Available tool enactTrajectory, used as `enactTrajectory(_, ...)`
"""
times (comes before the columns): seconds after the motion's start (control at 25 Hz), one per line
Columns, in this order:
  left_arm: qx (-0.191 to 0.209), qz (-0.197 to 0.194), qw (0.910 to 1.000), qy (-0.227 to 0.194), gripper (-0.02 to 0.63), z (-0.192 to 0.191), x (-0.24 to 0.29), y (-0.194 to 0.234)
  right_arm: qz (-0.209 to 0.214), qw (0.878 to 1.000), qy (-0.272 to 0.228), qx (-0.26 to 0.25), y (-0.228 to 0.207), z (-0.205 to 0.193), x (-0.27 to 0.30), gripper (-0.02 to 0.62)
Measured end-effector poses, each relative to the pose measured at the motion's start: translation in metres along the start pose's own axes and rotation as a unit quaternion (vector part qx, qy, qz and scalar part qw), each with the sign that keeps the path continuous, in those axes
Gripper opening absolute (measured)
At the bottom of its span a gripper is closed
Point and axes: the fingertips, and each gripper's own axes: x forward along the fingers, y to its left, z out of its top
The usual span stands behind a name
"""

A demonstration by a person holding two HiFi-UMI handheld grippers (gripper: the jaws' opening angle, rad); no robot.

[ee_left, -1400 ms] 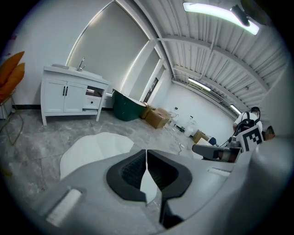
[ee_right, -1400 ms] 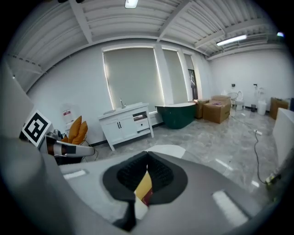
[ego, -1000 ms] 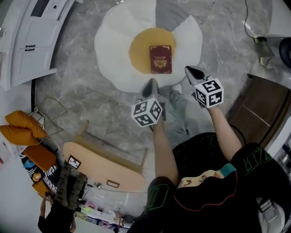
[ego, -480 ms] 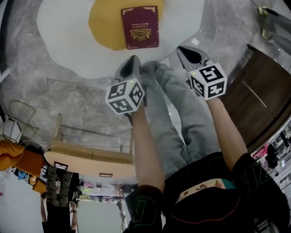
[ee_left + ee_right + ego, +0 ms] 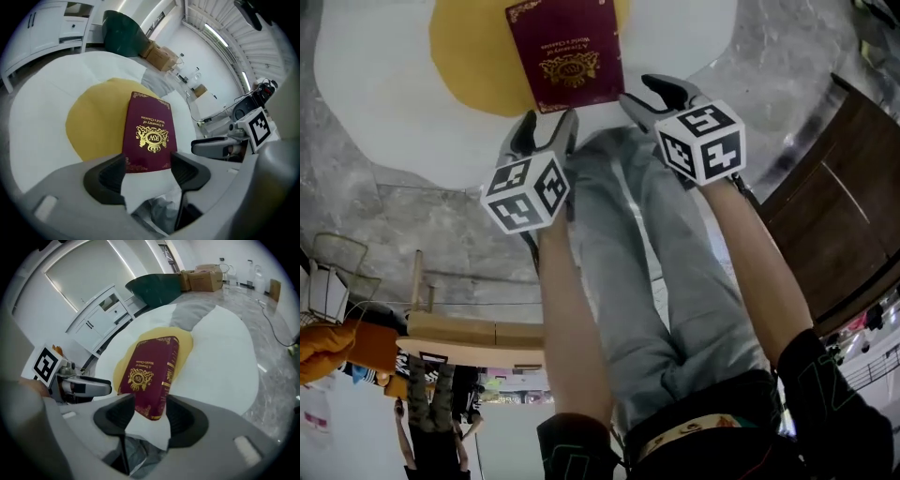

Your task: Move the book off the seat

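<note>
The book (image 5: pixel 565 52) lies flat on the seat (image 5: pixel 375 103), long axis pointing away from the person. Its near edge sits just ahead of left gripper (image 5: pixel 546 131) and right gripper (image 5: pixel 661 92) alike — both jaws opening, gripping nothing

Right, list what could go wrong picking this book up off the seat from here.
The book lies flat on the soft seat. The left gripper and right gripper, jaws opening with nothing between them yet, may pinch seat fabric instead of the cover.
Both grippers aim at the same near edge, close together, and could bump.
Gripped by the cover alone, the book might flop open.
</note>
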Motion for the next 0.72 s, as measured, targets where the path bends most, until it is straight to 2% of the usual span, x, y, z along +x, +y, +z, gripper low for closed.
enactTrajectory(0.08, 0.005, -0.007, 1.0, 0.003, 0.305, -0.006, 0.018, 0.008, -0.001, 1.0, 0.002, -0.004, -0.008, -0.002, 0.018, 0.23)
enactTrajectory(0.2, 0.003, -0.003, 0.9998, -0.018, 0.309, -0.001, 0.043, 0.023, 0.013, 1.0, -0.006, -0.026, -0.016, 0.007, 0.048, 0.235)
enactTrajectory(0.28, 0.003, -0.014, 0.9995, -0.028, 0.309, -0.001, 0.056, 0.024, 0.02, 0.999, -0.006, -0.037, -0.014, 0.007, 0.06, 0.239)
enactTrajectory(0.4, -0.02, -0.035, 0.9985, -0.037, 0.308, -0.005, 0.065, 0.017, -0.001, 0.998, 0.009, -0.063, -0.014, 0.0, 0.064, 0.253)
enactTrajectory(0.52, -0.021, -0.029, 0.998, -0.053, 0.29, -0.003, 0.053, 0.013, -0.003, 0.995, 0.012, -0.097, -0.006, 0.011, 0.052, 0.233)
enactTrajectory(0.64, -0.051, -0.022, 0.994, -0.094, 0.29, -0.004, 0.017, -0.007, 0.003, 0.992, -0.003, -0.127, 0.013, 0.025, 0.016, 0.225)
enactTrajectory(0.72, -0.077, -0.006, 0.9888, -0.128, 0.29, -0.004, -0.017, -0.01, 0.013, 0.986, -0.002, -0.169, 0.04, 0.035, -0.001, 0.225)
